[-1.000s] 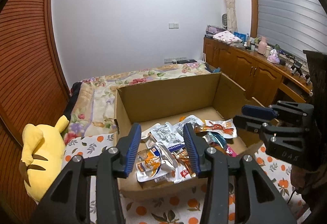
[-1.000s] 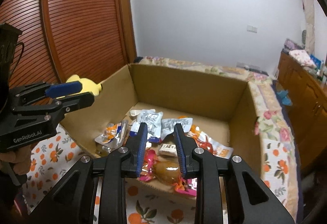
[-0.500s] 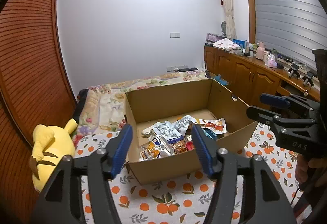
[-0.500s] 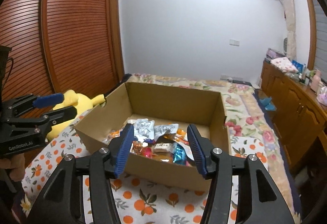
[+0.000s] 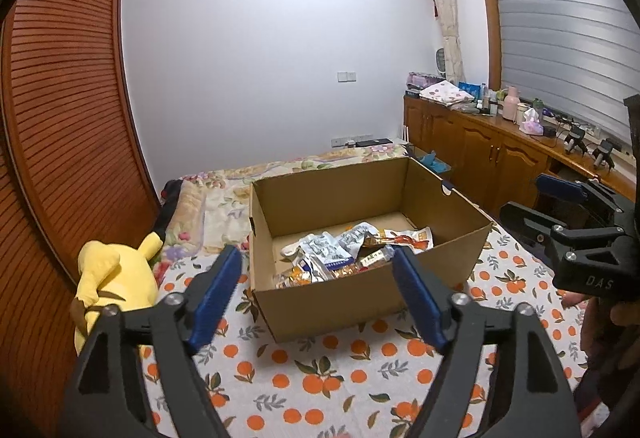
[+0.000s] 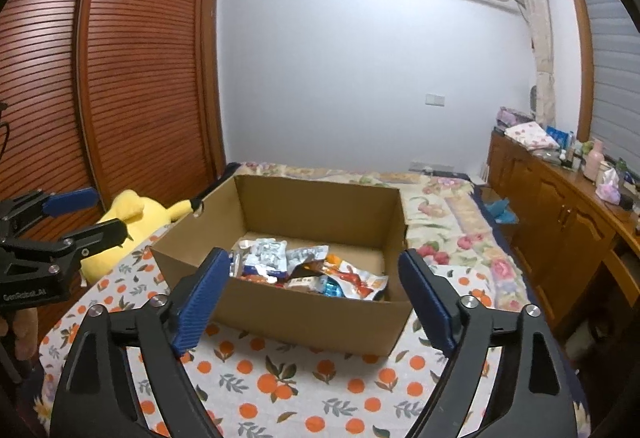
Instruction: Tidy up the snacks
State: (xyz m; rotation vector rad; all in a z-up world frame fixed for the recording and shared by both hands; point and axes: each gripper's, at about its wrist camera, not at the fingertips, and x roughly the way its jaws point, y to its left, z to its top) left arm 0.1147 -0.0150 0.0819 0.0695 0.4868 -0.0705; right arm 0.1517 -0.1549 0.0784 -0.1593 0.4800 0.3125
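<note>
An open cardboard box (image 5: 360,290) sits on a bedspread printed with oranges (image 5: 320,386), and everything else places itself around it. Inside the box, toward its near wall, lies a loose heap of snack packets (image 5: 340,254) — silver pouches, a red-and-white pack, an orange one, overlapping each other; the far half of the box floor is bare cardboard.

The left gripper (image 5: 318,294) hangs in front of the box's near wall, its jaws having just been opening and now spread wide, nothing between them but the view of the box. The right gripper (image 6: 314,294) hangs before the box from the other corner, its jaws likewise just opened wide and empty; seen from the left wrist it stands to the right of the box, apart from it.

Left of the box a yellow plush toy (image 5: 114,274) lies against a slatted wooden wardrobe (image 5: 60,142). Behind the box stretches a floral quilt (image 6: 448,206), and right of it a wooden cabinet (image 5: 488,154) — cluttered with bottles and folded cloth
</note>
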